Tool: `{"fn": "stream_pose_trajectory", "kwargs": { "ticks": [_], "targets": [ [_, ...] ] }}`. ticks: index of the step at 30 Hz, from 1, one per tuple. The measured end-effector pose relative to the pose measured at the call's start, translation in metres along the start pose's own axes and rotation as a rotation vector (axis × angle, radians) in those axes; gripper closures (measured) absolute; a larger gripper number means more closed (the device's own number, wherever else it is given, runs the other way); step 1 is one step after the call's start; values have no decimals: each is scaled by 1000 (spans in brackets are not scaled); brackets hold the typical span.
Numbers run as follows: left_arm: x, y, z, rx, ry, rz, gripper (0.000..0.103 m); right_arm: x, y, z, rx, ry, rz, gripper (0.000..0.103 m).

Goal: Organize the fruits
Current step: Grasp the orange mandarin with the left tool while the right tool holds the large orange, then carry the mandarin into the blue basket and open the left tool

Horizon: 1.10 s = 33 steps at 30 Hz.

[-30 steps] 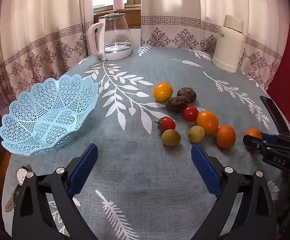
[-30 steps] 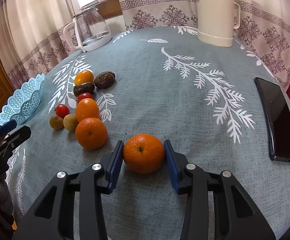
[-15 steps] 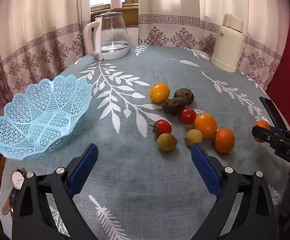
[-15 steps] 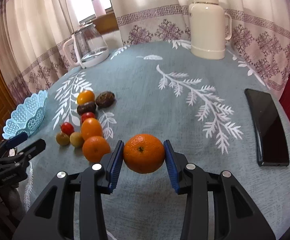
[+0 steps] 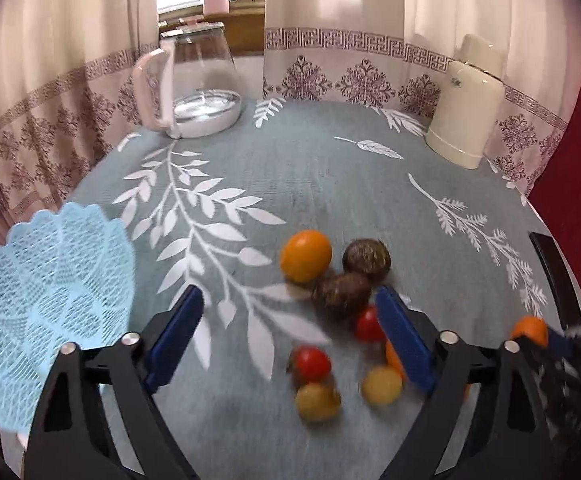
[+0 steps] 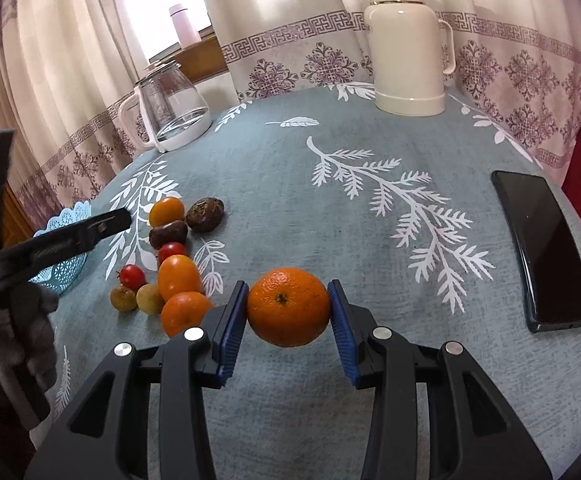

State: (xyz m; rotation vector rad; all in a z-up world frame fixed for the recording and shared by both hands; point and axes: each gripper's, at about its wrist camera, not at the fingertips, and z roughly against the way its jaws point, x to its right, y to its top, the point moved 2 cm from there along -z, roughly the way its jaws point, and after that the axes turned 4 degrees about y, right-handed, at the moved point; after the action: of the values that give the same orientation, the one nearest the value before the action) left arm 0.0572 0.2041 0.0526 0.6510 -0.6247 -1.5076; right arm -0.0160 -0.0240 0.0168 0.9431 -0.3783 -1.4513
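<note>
Bare cloth lies between the fruit cluster (image 6: 170,256) and the phone (image 6: 542,252); kettle (image 6: 170,114) and flask (image 6: 406,44) stand well behind the cluster.

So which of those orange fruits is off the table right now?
The orange clamped between the right gripper pads: it hangs above the cloth, while the other orange fruits lie on the table in the cluster.

The right gripper (image 6: 288,318), clamped on the orange (image 6: 289,306), has lifted it clear of the cloth (image 6: 370,240); a second ago the orange sat on the cloth beside the other fruit. The left gripper (image 5: 290,340), jaws wide apart, has swung forward and right over the fruit cluster: its right finger (image 5: 404,340) now covers part of the oranges, and the basket (image 5: 50,300) has slid to the left edge of its view. In the right wrist view the left gripper (image 6: 70,236) now reaches in higher, in front of the basket (image 6: 66,240)
</note>
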Motion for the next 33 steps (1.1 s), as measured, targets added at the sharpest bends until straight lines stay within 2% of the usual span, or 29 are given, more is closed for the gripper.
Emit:
{"fn": "stream_pose_trajectory", "kwargs": {
  "ticks": [3, 6, 11, 18, 21, 25, 33],
  "targets": [
    [4, 10, -16, -16, 1, -11, 15, 4, 0, -1, 0, 5, -15, 62],
    [8, 16, -31, -37, -1, -22, 22, 6, 0, -3, -3, 10, -24, 62],
    [4, 24, -50, -68, -21, -7, 28, 6, -1, -5, -10, 16, -24, 62],
    [2, 23, -71, -131, -80, 20, 45, 5, -2, -8, -22, 19, -26, 62],
    [3, 20, -80, -159, -102, 30, 49, 5, -2, -9, -25, 18, -26, 62],
    [4, 19, -82, -158, -115, 27, 61, 5, -2, -10, -28, 17, -27, 62],
    [3, 17, -72, -135, -111, 30, 61, 6, -2, -9, -23, 13, -29, 62]
  ]
}}
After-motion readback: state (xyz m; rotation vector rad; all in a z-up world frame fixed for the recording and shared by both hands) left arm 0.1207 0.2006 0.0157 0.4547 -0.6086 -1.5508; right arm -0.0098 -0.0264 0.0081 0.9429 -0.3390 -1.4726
